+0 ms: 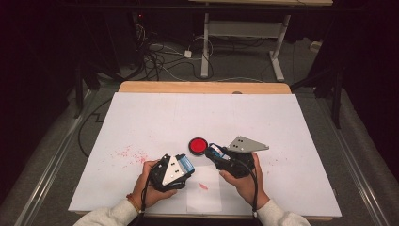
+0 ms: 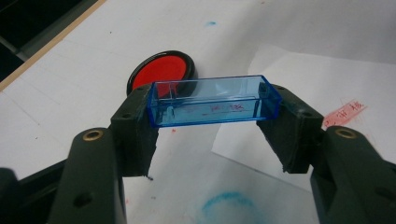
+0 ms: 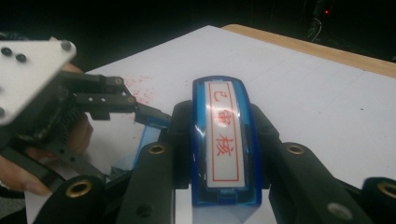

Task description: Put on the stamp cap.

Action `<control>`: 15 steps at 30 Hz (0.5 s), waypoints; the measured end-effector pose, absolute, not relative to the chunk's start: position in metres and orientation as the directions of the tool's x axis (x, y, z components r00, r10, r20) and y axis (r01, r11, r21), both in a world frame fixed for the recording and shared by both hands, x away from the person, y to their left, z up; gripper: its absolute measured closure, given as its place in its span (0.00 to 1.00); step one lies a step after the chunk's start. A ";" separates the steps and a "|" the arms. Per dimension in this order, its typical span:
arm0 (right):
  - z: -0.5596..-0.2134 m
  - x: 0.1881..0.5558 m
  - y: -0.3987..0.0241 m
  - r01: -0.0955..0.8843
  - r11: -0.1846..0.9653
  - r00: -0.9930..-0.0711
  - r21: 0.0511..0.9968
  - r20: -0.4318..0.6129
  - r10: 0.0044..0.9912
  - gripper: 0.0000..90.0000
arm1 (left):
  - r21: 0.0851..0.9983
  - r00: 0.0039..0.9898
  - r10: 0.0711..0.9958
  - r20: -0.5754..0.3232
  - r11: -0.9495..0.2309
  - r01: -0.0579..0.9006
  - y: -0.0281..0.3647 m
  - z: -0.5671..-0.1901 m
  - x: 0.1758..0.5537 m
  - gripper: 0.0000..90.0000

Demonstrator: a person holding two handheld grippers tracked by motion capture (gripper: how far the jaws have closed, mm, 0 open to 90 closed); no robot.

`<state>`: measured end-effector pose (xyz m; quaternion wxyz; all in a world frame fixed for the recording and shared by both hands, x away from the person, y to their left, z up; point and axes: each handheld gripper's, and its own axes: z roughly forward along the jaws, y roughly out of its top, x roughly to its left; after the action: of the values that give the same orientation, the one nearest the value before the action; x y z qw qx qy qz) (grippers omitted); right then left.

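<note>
Both my hands come in at six o'clock of the high view, each with a claw. My left claw (image 2: 212,109) is clamped on a clear blue cap (image 2: 212,101): one pad presses each short end, and the cap hangs level between them with its open side up. Seen from my left claw, a white sheet (image 2: 299,74) lies under the cap, and a red print (image 2: 344,112) sits on it at three o'clock of the cap. Off at eleven o'clock of the cap lies a round red ink pad (image 2: 162,71) in a black rim, flat on the table (image 1: 155,117).

My right claw (image 3: 227,140) is clamped on a blue stamp (image 3: 225,140), its pads pressing the two long sides. The stamp's white label with red characters faces my right claw's camera. From there my left claw (image 3: 149,114) shows at nine o'clock of the stamp, close beside it, with the cap in its tips.

From above, the ink pad (image 1: 198,145) sits at twelve o'clock between my two claws, just beside my right claw (image 1: 216,151). My left claw (image 1: 187,165) is near it at seven o'clock. Red specks (image 1: 129,154) dot the table at nine o'clock of my left hand (image 1: 148,181).
</note>
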<state>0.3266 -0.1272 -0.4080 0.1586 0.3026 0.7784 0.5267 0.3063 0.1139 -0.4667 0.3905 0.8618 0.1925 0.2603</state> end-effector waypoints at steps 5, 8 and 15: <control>-0.407 0.331 -0.121 0.320 0.231 -0.762 0.919 0.105 0.639 0.77 | 0.781 0.794 0.537 0.286 -0.610 0.131 0.101 -0.470 0.308 0.43; -0.409 0.331 -0.115 0.333 0.223 -0.760 0.916 0.120 0.639 0.77 | 0.791 0.795 0.541 0.274 -0.597 0.135 0.094 -0.469 0.309 0.43; -0.414 0.332 -0.106 0.349 0.219 -0.760 0.911 0.138 0.636 0.77 | 0.811 0.781 0.566 0.262 -0.568 0.139 0.087 -0.466 0.312 0.43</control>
<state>0.3318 -0.1061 -0.4138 0.1334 0.3200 0.7691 0.5369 0.3118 0.0869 -0.4659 0.4157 0.8473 0.2083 0.2569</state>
